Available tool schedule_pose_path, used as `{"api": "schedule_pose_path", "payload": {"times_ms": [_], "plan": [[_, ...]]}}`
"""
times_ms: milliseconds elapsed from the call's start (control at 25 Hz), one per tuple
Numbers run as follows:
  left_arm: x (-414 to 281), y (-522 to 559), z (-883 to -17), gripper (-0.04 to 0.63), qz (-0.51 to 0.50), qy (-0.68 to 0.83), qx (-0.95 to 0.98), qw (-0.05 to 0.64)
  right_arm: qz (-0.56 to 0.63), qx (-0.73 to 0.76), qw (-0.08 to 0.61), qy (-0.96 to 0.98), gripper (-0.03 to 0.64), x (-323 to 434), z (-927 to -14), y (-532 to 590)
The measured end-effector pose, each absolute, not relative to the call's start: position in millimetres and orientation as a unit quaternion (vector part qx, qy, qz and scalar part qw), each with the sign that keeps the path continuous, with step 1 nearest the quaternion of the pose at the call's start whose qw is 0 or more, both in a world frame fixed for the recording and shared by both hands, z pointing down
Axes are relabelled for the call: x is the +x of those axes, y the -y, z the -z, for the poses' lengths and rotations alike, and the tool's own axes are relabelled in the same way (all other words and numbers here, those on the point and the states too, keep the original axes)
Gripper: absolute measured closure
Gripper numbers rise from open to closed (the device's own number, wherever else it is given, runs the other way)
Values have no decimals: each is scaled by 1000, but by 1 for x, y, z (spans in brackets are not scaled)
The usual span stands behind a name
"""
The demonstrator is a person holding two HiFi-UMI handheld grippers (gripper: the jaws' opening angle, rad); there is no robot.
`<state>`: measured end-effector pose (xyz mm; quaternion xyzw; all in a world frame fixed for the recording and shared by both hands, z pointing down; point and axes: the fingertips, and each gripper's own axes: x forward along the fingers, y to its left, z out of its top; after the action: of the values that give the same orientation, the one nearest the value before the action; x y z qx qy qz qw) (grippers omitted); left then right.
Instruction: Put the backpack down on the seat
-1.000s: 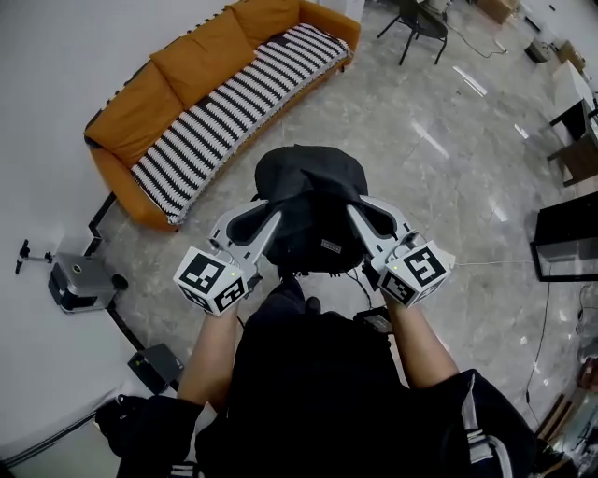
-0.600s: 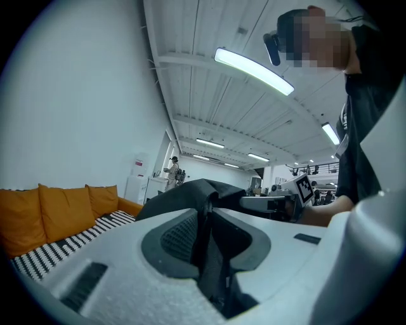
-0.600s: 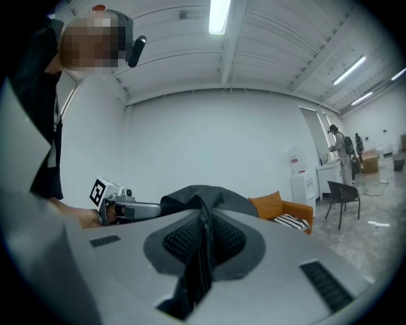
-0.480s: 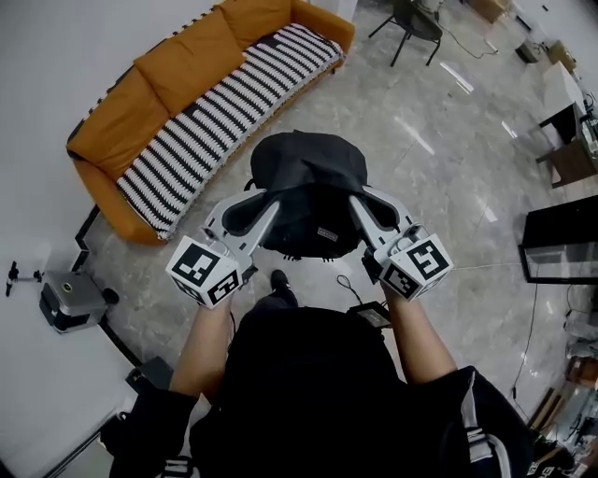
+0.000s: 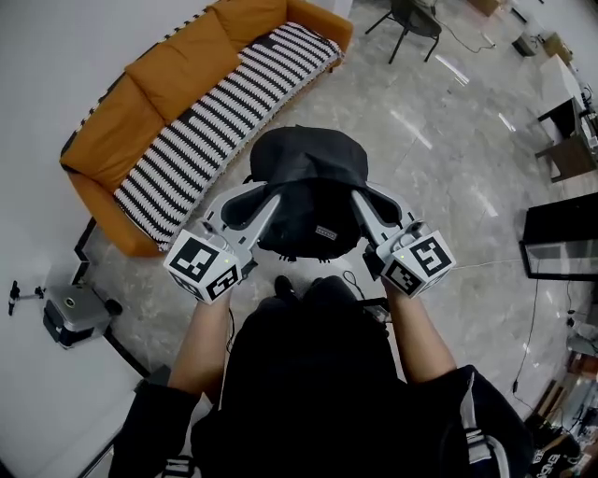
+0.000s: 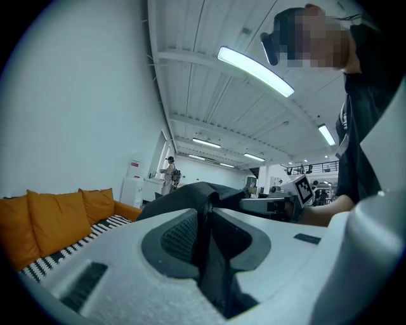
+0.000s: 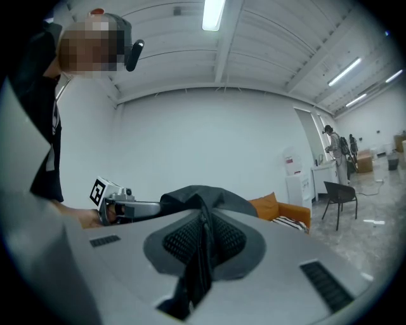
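A black backpack (image 5: pixel 308 191) hangs in the air above the marble floor, held between both grippers. My left gripper (image 5: pixel 266 194) is shut on a black strap (image 6: pixel 206 247) of the backpack on its left side. My right gripper (image 5: pixel 360 198) is shut on a strap (image 7: pixel 200 260) on its right side. The orange sofa (image 5: pixel 121 112) with a black-and-white striped cover (image 5: pixel 224 107) on its seat stands ahead and to the left, a short way from the bag. The same sofa (image 6: pixel 51 219) shows low at the left of the left gripper view.
A small grey device (image 5: pixel 70 313) sits on the floor by the wall at the left. A black chair (image 5: pixel 411 19) stands at the far top. A black table (image 5: pixel 561 233) and other desks line the right side. Cables lie on the floor by my feet.
The sofa has drifted slightly down and left in the head view, and the backpack stays held at the same height between both grippers. The person's feet have shifted underneath.
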<state>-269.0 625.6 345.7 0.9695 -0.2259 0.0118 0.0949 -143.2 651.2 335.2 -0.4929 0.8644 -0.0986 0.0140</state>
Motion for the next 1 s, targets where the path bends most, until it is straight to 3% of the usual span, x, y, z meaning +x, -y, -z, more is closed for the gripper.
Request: {"api": "schedule_pose_path", "payload": {"times_ms": [1000], "plan": [[-191,-428,-349,518,-31,258,960,103,108,-459,23,-881,572,-66,-342,-448]]}}
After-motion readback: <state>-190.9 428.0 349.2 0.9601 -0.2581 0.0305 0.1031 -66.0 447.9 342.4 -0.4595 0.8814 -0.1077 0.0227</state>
